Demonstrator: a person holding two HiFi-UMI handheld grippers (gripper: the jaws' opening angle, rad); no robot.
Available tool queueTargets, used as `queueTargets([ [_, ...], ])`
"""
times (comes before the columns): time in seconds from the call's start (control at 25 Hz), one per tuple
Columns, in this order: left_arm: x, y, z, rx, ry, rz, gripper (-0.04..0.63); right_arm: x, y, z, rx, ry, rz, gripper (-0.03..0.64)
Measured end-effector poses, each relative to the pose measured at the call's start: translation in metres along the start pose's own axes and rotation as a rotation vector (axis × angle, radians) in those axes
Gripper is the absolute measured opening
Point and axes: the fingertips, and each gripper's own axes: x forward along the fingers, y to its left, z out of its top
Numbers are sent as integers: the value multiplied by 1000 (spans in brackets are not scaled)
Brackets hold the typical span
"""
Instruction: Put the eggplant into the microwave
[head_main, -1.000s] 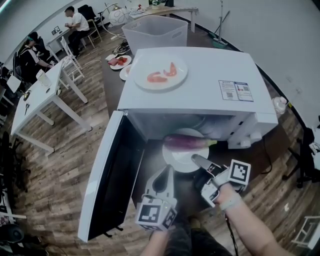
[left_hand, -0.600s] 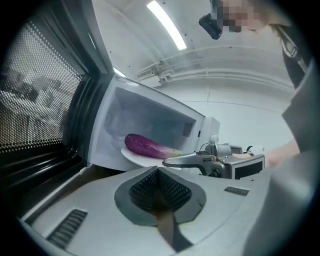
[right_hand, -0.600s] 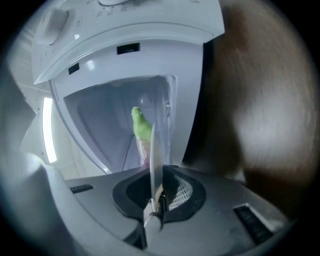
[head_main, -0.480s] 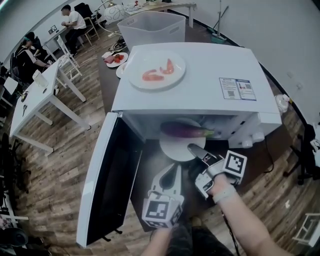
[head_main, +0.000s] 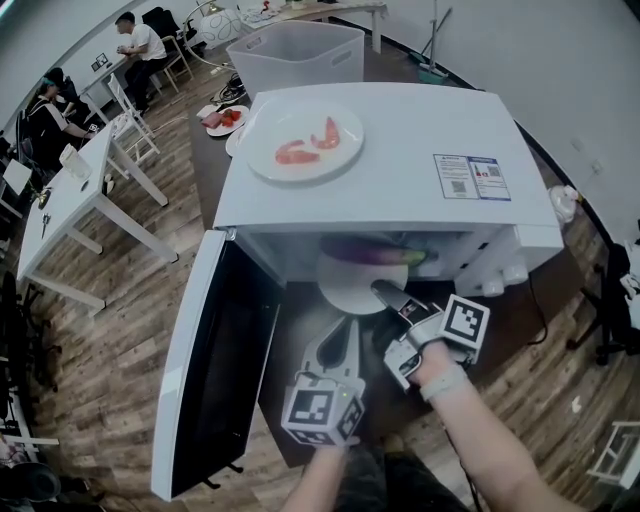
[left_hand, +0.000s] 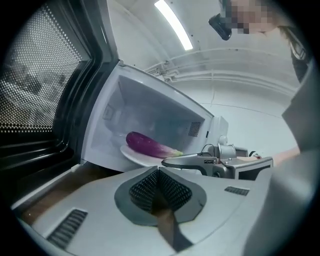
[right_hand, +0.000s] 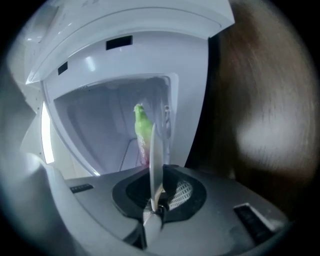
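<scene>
One plate (head_main: 343, 291), rim pinched by the right gripper (head_main: 383, 291), half inside the microwave (head_main: 400, 205); left gripper (head_main: 347, 330) pressed together, empty. A tilt could roll the eggplant (head_main: 366, 252) off.

My right hand-held gripper (head_main: 383, 290) has its tip at the near rim of the plate (head_main: 340, 285). The plate sits half inside the microwave (head_main: 400, 150), with the eggplant (head_main: 368, 252) lying across it. My left hand-held gripper (head_main: 348, 330) hovers just beside the right one, over the bench (head_main: 300, 330), pointing at the plate. The door (head_main: 200, 370) stands open at left. On the microwave's top rests a second plate (head_main: 330, 165) with red food (head_main: 300, 152), and a bin (head_main: 300, 55) stands behind.
</scene>
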Motion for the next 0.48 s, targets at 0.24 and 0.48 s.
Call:
queueTargets([
  [0.24,6,1,1,-35,-16,6,5,3,5,3,-64,23,7,32],
  [0.48,13,0,0,-49,-14,2,1,6,17,-7,-180,86,32,86],
])
